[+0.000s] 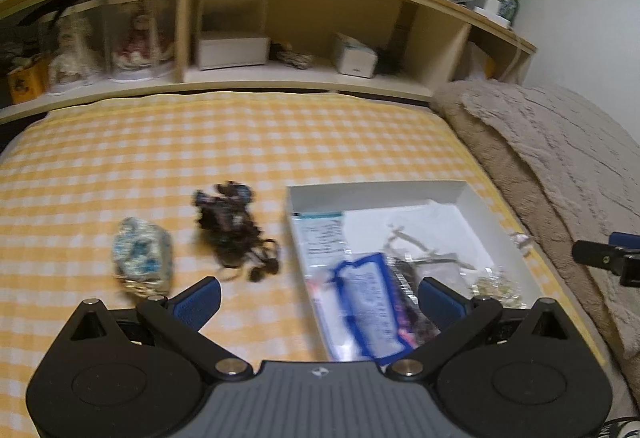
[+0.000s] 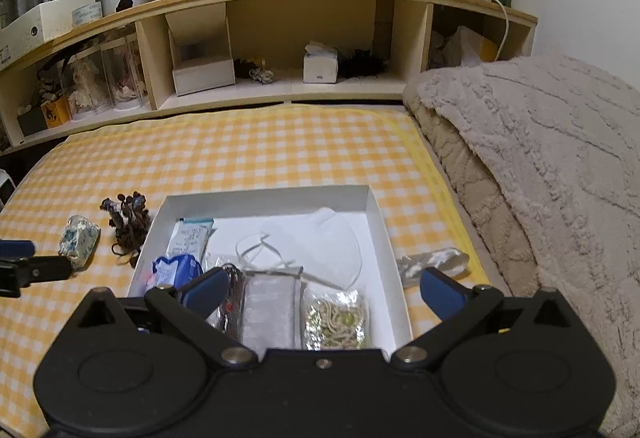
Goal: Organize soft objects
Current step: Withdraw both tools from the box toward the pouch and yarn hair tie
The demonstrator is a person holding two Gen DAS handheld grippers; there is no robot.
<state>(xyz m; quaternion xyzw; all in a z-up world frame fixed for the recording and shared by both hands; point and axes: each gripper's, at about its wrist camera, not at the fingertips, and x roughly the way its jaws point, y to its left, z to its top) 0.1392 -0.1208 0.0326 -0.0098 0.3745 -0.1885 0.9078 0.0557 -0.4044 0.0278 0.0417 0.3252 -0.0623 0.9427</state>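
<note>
Jaws, right: spread full wide, nothing betw. them; right gripper (image 2: 322,296) hangs over the near end of the white box (image 2: 372,214), angled down, so prob. free for the next pick.
Jaws, left: also wide apart & empty; left gripper (image 1: 320,298) sits over the box's left wall and the bare sheet beside it, within reach of both loose items on that side.
Box: shallow, open-topped, lies flat on the bed's yellow check sheet (image 2: 256,154), near the front edge; my read, it's the collecting spot, since most small soft things already lie in it.
In box: white face mask (image 2: 336,242) spread at the back right; flat packet w/ teal strip (image 2: 190,236) along the left wall; blue-edged pouch (image 2: 176,270) near left; grey sachet (image 2: 270,312) centre front; clear bag of pale cord/beads (image 2: 336,320) front right. Laid side by side, little stacking, so each stays visible.
Still out, left: blue-white wrapped bundle (image 1: 142,258) and dark tangled hair tie/scrunchie lot (image 1: 234,228), both on the sheet, apart from the box; the dark one is nearer its wall.
Still out, right: silvery-white crumpled piece (image 2: 434,264) on the sheet just beside the box's right wall, near the right gripper's right pad.
Blanket: beige fleece (image 2: 540,166) heaped along the right side, not part of the sort as far as I can tell.
Progress: most in, three left, judging by layout.
Next, guess: each gripper takes its own side; tangle may snag or trail loops.
</note>
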